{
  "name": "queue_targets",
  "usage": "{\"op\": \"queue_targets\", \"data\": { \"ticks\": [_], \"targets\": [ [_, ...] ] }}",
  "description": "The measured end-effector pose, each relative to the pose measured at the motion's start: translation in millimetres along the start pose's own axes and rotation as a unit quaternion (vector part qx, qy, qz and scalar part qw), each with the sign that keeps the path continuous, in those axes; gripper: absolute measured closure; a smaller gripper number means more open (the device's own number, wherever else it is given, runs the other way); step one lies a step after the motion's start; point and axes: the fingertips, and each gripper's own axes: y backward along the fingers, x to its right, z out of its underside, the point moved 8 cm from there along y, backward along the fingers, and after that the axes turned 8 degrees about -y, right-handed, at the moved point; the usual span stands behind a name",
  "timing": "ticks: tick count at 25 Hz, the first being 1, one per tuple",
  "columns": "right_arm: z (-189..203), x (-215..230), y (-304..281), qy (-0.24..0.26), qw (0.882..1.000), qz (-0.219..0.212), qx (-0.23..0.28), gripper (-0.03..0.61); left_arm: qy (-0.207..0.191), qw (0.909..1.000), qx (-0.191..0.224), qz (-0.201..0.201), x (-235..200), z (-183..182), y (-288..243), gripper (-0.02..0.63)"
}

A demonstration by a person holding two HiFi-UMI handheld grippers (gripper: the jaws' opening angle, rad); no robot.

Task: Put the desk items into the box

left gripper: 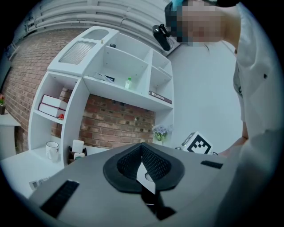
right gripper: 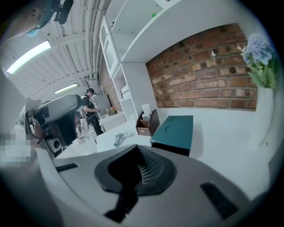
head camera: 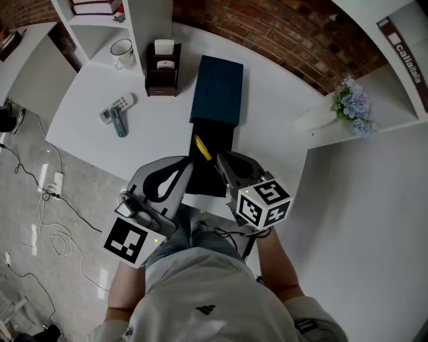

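Note:
A dark teal box (head camera: 216, 89) lies in the middle of the white desk (head camera: 87, 127). Its black tray (head camera: 212, 137) is pulled out toward me, with a yellow item (head camera: 202, 147) inside. A grey remote (head camera: 118, 107) and a blue tool (head camera: 120, 125) lie at the left. My left gripper (head camera: 188, 165) hovers at the tray's near left, and a white sliver shows between its close-set jaws (left gripper: 142, 159). My right gripper (head camera: 219, 160) is held over the tray's near right. In the right gripper view its pads (right gripper: 137, 166) meet with nothing between them, and the teal box (right gripper: 175, 128) lies ahead.
A brown desk organiser (head camera: 163, 67) and a white mug (head camera: 122, 53) stand at the back left under white shelving (head camera: 100, 20). A vase of pale blue flowers (head camera: 348, 100) stands at the right beside a brick wall (head camera: 281, 33). Cables trail on the floor (head camera: 40, 200) at left.

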Motion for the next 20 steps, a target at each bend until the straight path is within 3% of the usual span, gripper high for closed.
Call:
{"op": "queue_targets", "data": {
  "ticks": [4, 8, 13, 20],
  "targets": [
    [-10, -11, 22, -0.001, 0.999, -0.01, 0.043, 0.571, -0.007, 0.9995, 0.027, 0.013, 9, -6, -8, 0.603],
    [-17, -24, 42, 0.007, 0.997, -0.021, 0.08, 0.571, -0.007, 0.9994, 0.012, 0.033, 19, -7, -14, 0.603],
    [-27, -38, 66, 0.023, 0.991, -0.035, 0.125, 0.571, -0.013, 0.998, 0.034, 0.052, 32, -16, -25, 0.603],
    [-31, -48, 89, 0.041, 0.986, -0.039, 0.156, 0.571, -0.02, 0.9972, 0.023, 0.069, 47, -18, -31, 0.603]
  ]
}}
